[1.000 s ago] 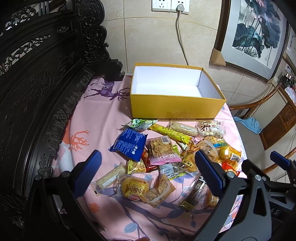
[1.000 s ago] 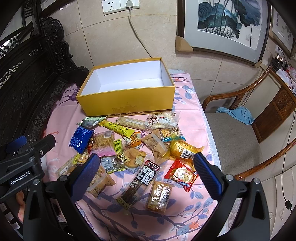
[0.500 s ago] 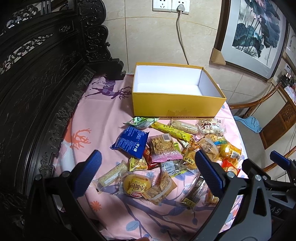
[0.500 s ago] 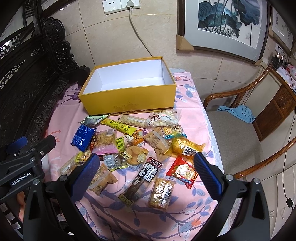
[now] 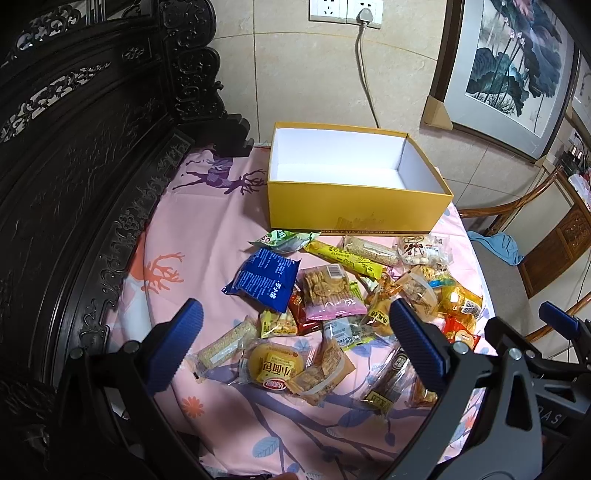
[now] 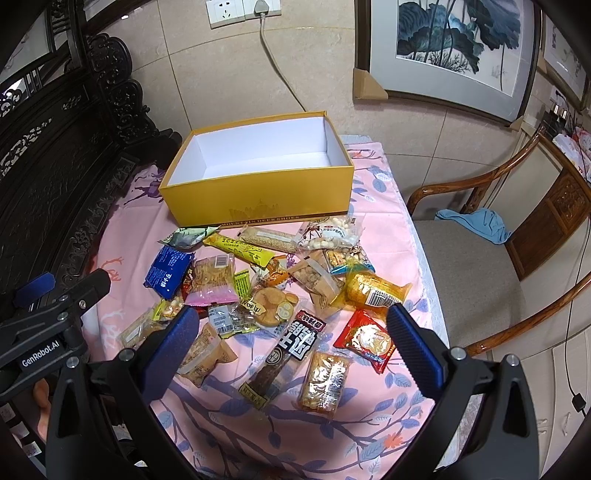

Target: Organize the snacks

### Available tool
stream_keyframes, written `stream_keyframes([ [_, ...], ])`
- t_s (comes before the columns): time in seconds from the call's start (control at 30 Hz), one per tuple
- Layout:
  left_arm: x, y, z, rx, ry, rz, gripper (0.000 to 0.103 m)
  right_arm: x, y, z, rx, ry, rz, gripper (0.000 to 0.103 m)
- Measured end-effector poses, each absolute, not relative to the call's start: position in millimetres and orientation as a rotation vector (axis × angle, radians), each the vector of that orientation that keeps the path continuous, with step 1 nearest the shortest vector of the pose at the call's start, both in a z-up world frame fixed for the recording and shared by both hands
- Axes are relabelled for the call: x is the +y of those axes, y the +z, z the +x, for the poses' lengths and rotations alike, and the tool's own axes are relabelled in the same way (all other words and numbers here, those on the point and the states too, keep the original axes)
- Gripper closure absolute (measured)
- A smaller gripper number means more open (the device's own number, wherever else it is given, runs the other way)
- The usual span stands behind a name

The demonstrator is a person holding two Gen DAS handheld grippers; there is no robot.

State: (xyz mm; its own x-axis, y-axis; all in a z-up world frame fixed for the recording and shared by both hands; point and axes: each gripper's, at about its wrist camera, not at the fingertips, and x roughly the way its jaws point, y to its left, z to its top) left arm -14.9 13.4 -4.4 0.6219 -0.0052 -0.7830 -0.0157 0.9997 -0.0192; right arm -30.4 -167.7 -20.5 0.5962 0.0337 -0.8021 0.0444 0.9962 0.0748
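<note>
An open yellow box (image 5: 354,218) (image 6: 258,206) with a white, empty inside stands at the far side of a pink-clothed table (image 5: 207,236). Several wrapped snacks lie scattered in front of it, among them a blue packet (image 5: 264,282) (image 6: 168,269), a pink-edged cracker pack (image 5: 328,291), a round yellow cake (image 5: 275,365), a red packet (image 6: 367,339) and a dark bar (image 6: 284,354). My left gripper (image 5: 295,332) is open and empty above the near snacks. My right gripper (image 6: 291,332) is open and empty above the near snacks too.
A dark carved wooden headboard (image 5: 74,184) runs along the left. A tiled wall with a plugged socket (image 5: 364,16) and a framed painting (image 6: 461,44) stands behind. A wooden chair with a blue cloth (image 6: 476,225) stands right of the table.
Both grippers have drawn back and up a little, so the box and snacks sit slightly lower in view. Nothing on the table has moved.
</note>
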Motion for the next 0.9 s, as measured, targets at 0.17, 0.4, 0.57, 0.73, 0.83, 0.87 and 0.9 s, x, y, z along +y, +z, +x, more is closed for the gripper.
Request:
stream_keyframes([
  [0.17,14,-4,-15,0.899,0.005,-0.023,0.002,-168,-21,-31,0.934,-0.007,0.092,0.001],
  [0.4,13,-5,-14,0.9,0.002,-0.019,0.002,-170,-21,-30,0.935,-0.008,0.096,0.001],
  [0.57,13,-5,-14,0.897,0.003,-0.019,0.002,-171,-20,-29,0.932,-0.006,0.096,0.001],
  [0.73,11,-4,-13,0.895,0.004,-0.014,0.002,-183,-19,-26,0.926,-0.017,0.106,0.001],
  [0.83,12,-4,-13,0.892,0.011,-0.01,0.002,-207,-22,-25,0.922,-0.029,0.123,0.001],
  [0.87,13,-4,-12,0.892,0.015,-0.01,0.002,-216,-25,-25,0.923,-0.034,0.126,0.001],
  [0.9,15,-5,-12,0.893,0.019,-0.011,0.002,-229,-28,-25,0.927,-0.044,0.128,0.001],
])
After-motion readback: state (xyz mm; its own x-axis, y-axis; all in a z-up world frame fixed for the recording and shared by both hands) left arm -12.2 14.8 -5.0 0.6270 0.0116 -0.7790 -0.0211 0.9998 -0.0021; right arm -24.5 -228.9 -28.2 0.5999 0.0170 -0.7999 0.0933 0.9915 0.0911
